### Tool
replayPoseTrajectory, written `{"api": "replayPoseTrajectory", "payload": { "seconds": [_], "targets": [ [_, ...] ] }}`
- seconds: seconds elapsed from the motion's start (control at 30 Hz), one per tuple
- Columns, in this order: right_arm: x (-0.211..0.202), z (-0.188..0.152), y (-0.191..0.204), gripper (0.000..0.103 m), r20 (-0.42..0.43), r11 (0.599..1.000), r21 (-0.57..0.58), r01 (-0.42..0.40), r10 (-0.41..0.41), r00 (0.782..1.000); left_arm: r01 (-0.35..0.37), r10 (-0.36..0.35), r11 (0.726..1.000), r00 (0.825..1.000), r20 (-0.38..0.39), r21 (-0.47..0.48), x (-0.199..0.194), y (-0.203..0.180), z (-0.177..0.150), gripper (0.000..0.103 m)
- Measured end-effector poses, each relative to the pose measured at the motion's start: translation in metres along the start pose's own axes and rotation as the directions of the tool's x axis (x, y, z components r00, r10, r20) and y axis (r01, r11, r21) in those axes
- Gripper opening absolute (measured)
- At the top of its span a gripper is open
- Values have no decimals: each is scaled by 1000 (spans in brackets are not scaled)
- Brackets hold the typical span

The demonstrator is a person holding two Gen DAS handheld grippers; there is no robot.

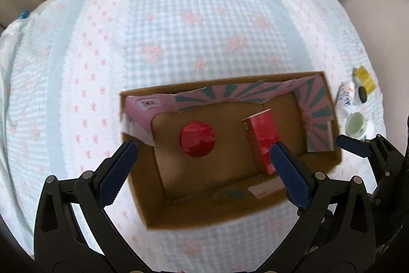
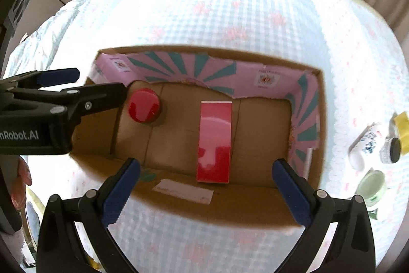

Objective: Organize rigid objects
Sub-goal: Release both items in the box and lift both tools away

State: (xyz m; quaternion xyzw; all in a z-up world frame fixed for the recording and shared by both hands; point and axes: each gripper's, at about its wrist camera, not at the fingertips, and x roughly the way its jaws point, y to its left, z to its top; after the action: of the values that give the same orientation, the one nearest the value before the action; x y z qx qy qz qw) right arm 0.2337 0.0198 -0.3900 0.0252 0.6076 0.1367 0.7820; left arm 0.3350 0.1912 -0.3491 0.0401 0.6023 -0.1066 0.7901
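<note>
Left wrist view gives us the open brown cardboard box (image 1: 230,152) from one end, lying on a bed under a pale blue and white checked cover with pink flowers (image 1: 194,24). Only this view shows the right tool's blue-padded fingertip (image 1: 354,146) poking in from the right edge, near a small pale green cup (image 1: 356,125). Right wrist view looks into the same cardboard box (image 2: 255,206) from its long side, and only here do we see the whole left tool (image 2: 84,83) from the side, reaching in over the box's left end with a hand (image 2: 21,183) behind it.

Inside the box a glossy red round lid or jar top (image 1: 197,139) sits on the floor towards the left, and a glossy red rectangular carton (image 1: 260,137) lies flat towards the right. Torn pink paper with teal rays lines the far and right walls. A white label sits on the near inner wall.

Our left tool (image 1: 202,155) is spread wide with nothing between its fingers; the round red top lies between them in its own view, below the tips. Our right tool (image 2: 204,170) is likewise spread wide and empty, with the red carton (image 2: 215,142) between its fingers and the red top (image 2: 143,106) off to its left, just beside the left tool's tip. Outside the box to the right lie a white patterned tube (image 2: 365,145), a black-capped jar (image 2: 391,150) and a yellow packet (image 2: 402,129).
</note>
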Motion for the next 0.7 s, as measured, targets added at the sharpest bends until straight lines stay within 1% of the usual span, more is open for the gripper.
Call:
{"api": "replayPoseTrajectory", "payload": {
  "seconds": [0.07, 0.13, 0.17, 0.2, 0.23, 0.27, 0.4, 0.47, 0.53, 0.63, 0.7],
  "targets": [
    [-19, 6, 10, 103, 17, 1000, -16, 17, -16, 1000, -6, 6, 1000, 1000, 29, -2, -25, 0, -3, 103],
    [-45, 5, 18, 103, 34, 999, -36, 35, -33, 999, -12, 13, 1000, 998, 56, -5, -50, -1, -9, 103],
    [-51, 10, 21, 103, 37, 998, -39, 41, -40, 999, -14, 15, 1000, 998, 69, -8, -60, -2, -13, 103],
    [-64, 8, 25, 103, 43, 998, -41, 47, -45, 998, -15, 16, 1000, 995, 93, -14, -80, -4, -18, 103],
    [-74, 6, 28, 103, 52, 998, -43, 48, -45, 998, -15, 17, 1000, 994, 107, -18, -89, -4, -21, 103],
    [-91, 2, 30, 103, 73, 998, -44, 49, -45, 996, -17, 21, 999, 991, 132, -28, -109, -5, -27, 103],
    [-145, -14, 38, 103, 118, 996, -21, 82, -79, 990, -41, 55, 997, 978, 200, -72, -152, -11, -52, 103],
    [-165, -21, 36, 103, 139, 997, 8, 74, -75, 987, -42, 60, 996, 970, 235, -81, -169, -16, -63, 103],
    [-185, -31, 29, 103, 178, 996, 60, 60, -70, 982, -52, 73, 995, 959, 272, -83, -187, -24, -74, 103],
    [-215, -48, 4, 103, 217, 988, 147, 53, -85, 972, -51, 70, 996, 949, 308, -71, -207, -44, -89, 103],
    [-231, -57, -13, 103, 233, 979, 194, 64, -109, 966, -42, 59, 997, 945, 321, -60, -215, -59, -96, 103]
  ]
}}
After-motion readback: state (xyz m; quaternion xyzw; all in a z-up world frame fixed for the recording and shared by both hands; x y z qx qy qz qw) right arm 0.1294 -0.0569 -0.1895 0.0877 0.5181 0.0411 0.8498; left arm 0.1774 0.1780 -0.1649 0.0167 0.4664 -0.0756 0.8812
